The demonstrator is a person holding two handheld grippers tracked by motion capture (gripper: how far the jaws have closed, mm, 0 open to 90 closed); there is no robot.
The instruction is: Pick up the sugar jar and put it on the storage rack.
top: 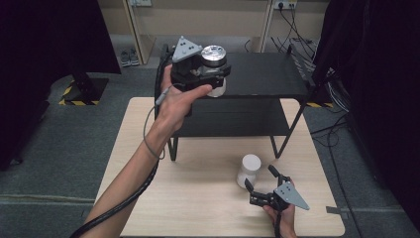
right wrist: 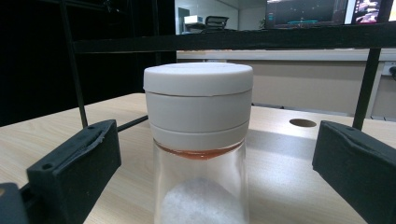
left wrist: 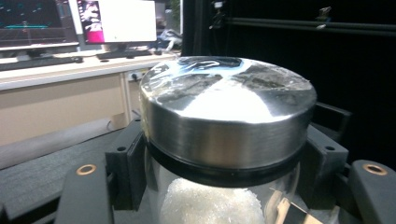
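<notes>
My left gripper is shut on a glass jar with a shiny metal lid and holds it up over the black shelf's top. In the left gripper view the metal-lidded jar sits clamped between the black jaws, white grains showing under the lid. A second glass jar with a white lid stands upright on the wooden table. My right gripper is open just in front of it. In the right gripper view the white-lidded jar stands between the spread jaws, untouched.
A black two-tier metal shelf stands across the back half of the light wooden table. Its thin legs come down close behind the white-lidded jar. Grey floor surrounds the table.
</notes>
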